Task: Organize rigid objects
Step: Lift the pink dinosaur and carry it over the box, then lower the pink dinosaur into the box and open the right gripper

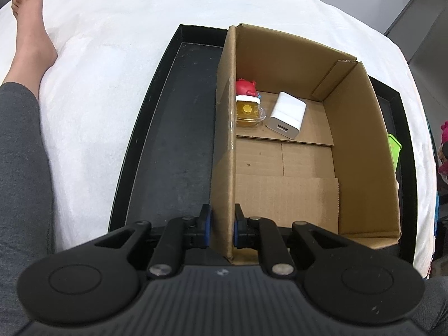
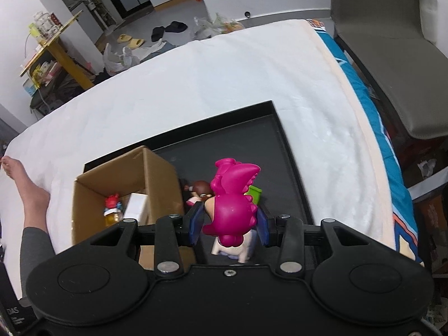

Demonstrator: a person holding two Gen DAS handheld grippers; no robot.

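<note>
The left gripper (image 1: pixel 222 225) has its jaws clenched on the box (image 1: pixel 225 128) wall at lower centre. The right gripper (image 2: pixel 229 225) jaws grasp a pink toy (image 2: pixel 232 198) over the tray (image 2: pixel 291 151).

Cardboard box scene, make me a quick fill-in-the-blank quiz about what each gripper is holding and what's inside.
1. The left gripper is shut on the cardboard box's ____.
2. The right gripper holds a ____ toy figure.
3. The white charger lies ____ the box.

Missing words: wall; pink; inside
</note>
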